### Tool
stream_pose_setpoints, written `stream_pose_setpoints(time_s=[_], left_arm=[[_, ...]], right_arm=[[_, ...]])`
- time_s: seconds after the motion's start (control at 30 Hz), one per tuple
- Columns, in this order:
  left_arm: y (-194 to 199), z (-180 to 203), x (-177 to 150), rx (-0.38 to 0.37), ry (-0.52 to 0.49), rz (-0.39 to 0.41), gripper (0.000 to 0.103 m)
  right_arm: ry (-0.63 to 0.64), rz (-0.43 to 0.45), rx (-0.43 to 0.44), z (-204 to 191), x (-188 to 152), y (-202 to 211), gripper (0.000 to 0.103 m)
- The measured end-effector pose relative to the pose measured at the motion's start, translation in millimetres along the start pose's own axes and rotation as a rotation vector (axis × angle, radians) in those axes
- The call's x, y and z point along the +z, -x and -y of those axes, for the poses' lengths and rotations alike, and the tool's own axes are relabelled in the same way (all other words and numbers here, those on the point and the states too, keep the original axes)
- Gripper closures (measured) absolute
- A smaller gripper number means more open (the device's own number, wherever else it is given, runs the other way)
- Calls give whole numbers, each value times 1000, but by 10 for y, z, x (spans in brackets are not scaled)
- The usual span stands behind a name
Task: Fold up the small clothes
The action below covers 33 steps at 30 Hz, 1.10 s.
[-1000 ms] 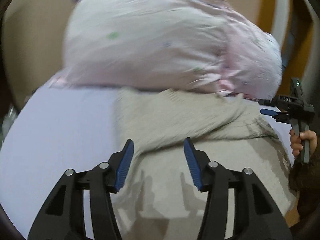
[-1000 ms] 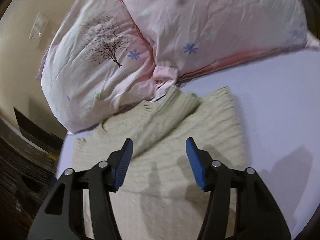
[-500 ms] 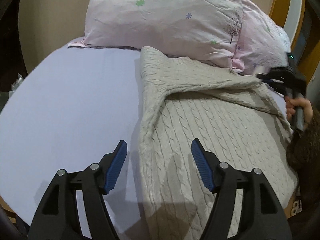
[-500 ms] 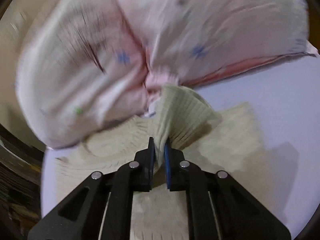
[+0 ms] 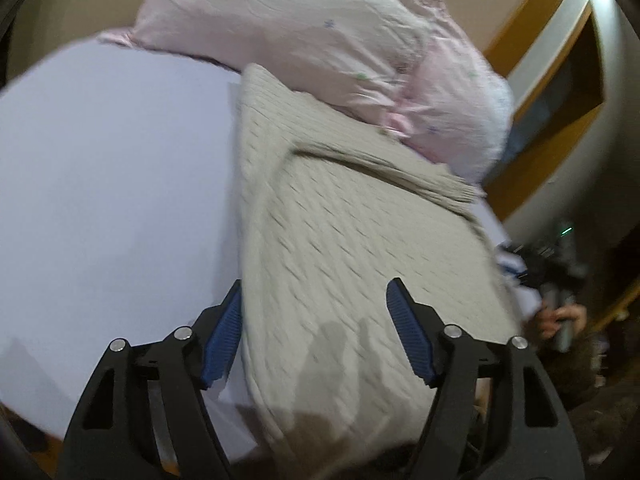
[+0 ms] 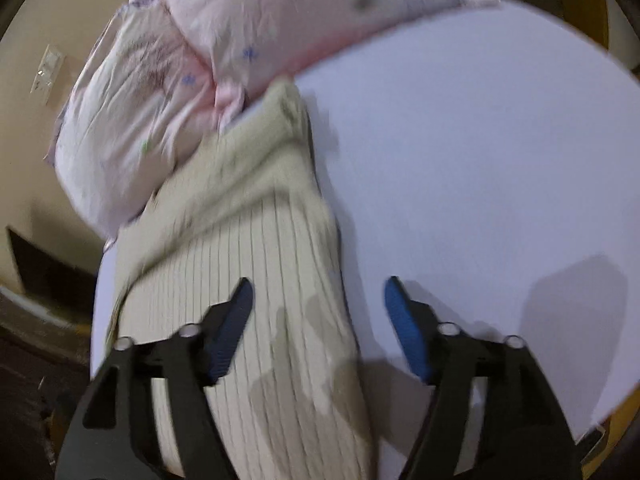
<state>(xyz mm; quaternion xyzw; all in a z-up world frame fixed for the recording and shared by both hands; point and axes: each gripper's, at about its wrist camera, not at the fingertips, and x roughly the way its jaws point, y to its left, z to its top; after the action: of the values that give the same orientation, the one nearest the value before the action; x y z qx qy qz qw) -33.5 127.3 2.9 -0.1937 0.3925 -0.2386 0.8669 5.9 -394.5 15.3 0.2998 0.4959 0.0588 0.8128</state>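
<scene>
A beige cable-knit sweater [image 5: 344, 240] lies on a pale lavender bed sheet [image 5: 112, 184], with one sleeve folded across its upper body. It also shows in the right wrist view [image 6: 256, 264], narrow and folded in. My left gripper [image 5: 316, 328] is open and empty above the sweater's lower left part. My right gripper [image 6: 318, 328] is open and empty over the sweater's right edge. The right gripper also shows in the left wrist view [image 5: 548, 268], held by a hand beyond the sweater's right side.
Two pink patterned pillows [image 5: 320, 40] lie at the head of the bed and touch the sweater's top; they also show in the right wrist view [image 6: 248, 28]. A wooden frame [image 5: 536, 148] and wall stand to the right. The bed's near edge [image 6: 600, 412] drops off.
My right gripper was shut on the sleeve half a second ago; it has let go, opened and pulled back. My left gripper stayed open and shifted over the sweater's lower part.
</scene>
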Motion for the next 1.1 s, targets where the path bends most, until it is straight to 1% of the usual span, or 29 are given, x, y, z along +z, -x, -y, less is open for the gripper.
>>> stream_pose_setpoints(time_s=[0.03, 0.07, 0.13, 0.17, 0.2, 0.23, 0.3, 0.37, 0.4, 0.43, 0.47, 0.5, 0.53, 0.6, 0.67, 0.7, 0.73, 0.77, 0.8, 0.83, 0.87, 0.9, 0.93, 0.97, 1.0, 1.03, 1.07, 1.1], left_arm=[[18, 4, -49, -24, 11, 0, 41], [74, 1, -140, -58, 22, 6, 44], [144, 7, -266, -87, 28, 10, 54], [177, 7, -330, -110, 39, 12, 54], [190, -20, -424, -151, 76, 5, 55], [210, -38, -484, -178, 98, 15, 55], [246, -39, -582, -211, 129, 32, 55], [258, -4, -609, -207, 126, 35, 55], [253, 30, -617, -201, 117, 30, 58], [234, 63, -627, -192, 108, 14, 73], [187, 106, -633, -172, 99, -18, 87], [166, 122, -629, -167, 101, -32, 97], [162, 136, -607, -180, 108, -37, 97], [221, 193, -470, -212, 106, -17, 97], [287, 261, -260, -220, 77, 17, 97], [316, 298, -68, -203, 55, 46, 97], [326, 333, 111, -183, 34, 74, 97], [318, 363, 311, -154, 9, 111, 97], [298, 373, 432, -127, -4, 135, 97], [265, 355, 601, -106, 1, 159, 97], [203, 324, 805, -105, 18, 175, 97], [127, 300, 990, -90, 22, 188, 97], [36, 271, 1159, -56, 15, 203, 97], [-147, 244, 1380, -2, 3, 212, 97], [-257, 196, 1482, 33, 0, 210, 97], [-468, 139, 1658, 78, 6, 202, 97], [-584, 80, 1743, 100, 13, 194, 97], [-811, -21, 1871, 125, 41, 181, 97]], right_arm=[[10, -25, 44, 18, -107, 38, 54], [8, -64, 116, 48, -266, 73, 57], [25, -93, 206, 98, -529, 174, 57], [26, -108, 239, 111, -606, 204, 59], [23, -118, 270, 144, -696, 243, 60], [28, -125, 304, 171, -797, 286, 61], [48, -124, 319, 174, -892, 347, 62], [67, -137, 340, 186, -970, 368, 62], [76, -145, 343, 188, -983, 372, 64], [83, -156, 340, 158, -988, 340, 79], [91, -177, 353, 121, -1003, 302, 93], [93, -177, 382, 100, -1002, 309, 96], [94, -159, 410, 60, -970, 330, 96], [94, -97, 464, -57, -789, 413, 96], [105, -24, 506, -181, -519, 496, 96], [111, 3, 518, -245, -393, 505, 96], [127, 42, 528, -353, -189, 507, 96], [139, 66, 521, -423, -67, 494, 96], [140, 92, 514, -485, 79, 482, 96], [128, 112, 523, -542, 232, 458, 96], [115, 136, 533, -600, 417, 427, 96], [104, 173, 521, -663, 649, 377, 96], [96, 190, 510, -681, 794, 316, 96], [71, 210, 491, -690, 1028, 185, 96], [47, 216, 465, -715, 1184, 53, 96], [24, 215, 434, -692, 1320, -98, 96], [-7, 213, 382, -652, 1483, -308, 96], [-28, 206, 345, -630, 1585, -470, 96]])
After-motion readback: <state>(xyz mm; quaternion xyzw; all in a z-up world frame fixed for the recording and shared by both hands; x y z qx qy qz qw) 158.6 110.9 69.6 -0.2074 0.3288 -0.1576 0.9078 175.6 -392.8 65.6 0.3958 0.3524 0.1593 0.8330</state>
